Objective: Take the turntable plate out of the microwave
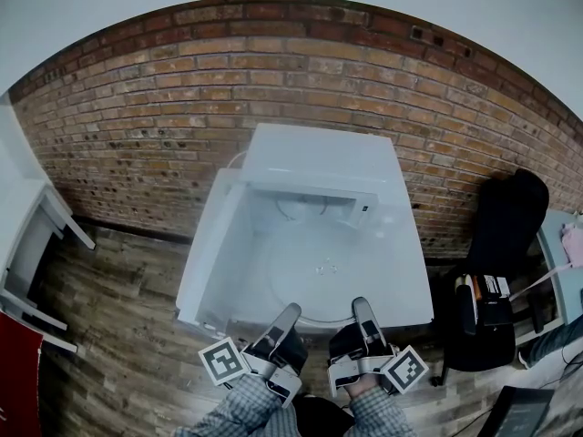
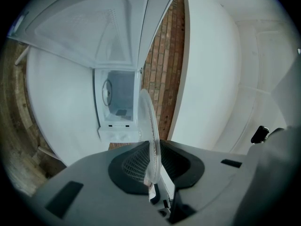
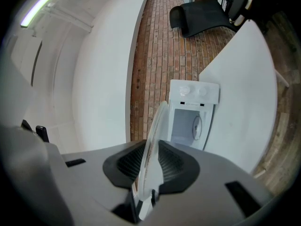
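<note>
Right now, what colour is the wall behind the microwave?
The wall is red-brown brick; head view.

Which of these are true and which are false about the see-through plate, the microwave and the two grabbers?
1. The left gripper and the right gripper both pinch the rim of the clear round glass turntable plate. True.
2. The white microwave has its door shut. False: the door stands open, at the left in the head view.
3. A red-brown brick wall stands behind the microwave. True.
4. The plate sits inside the microwave. False: it is held out in front of the opening.
</note>
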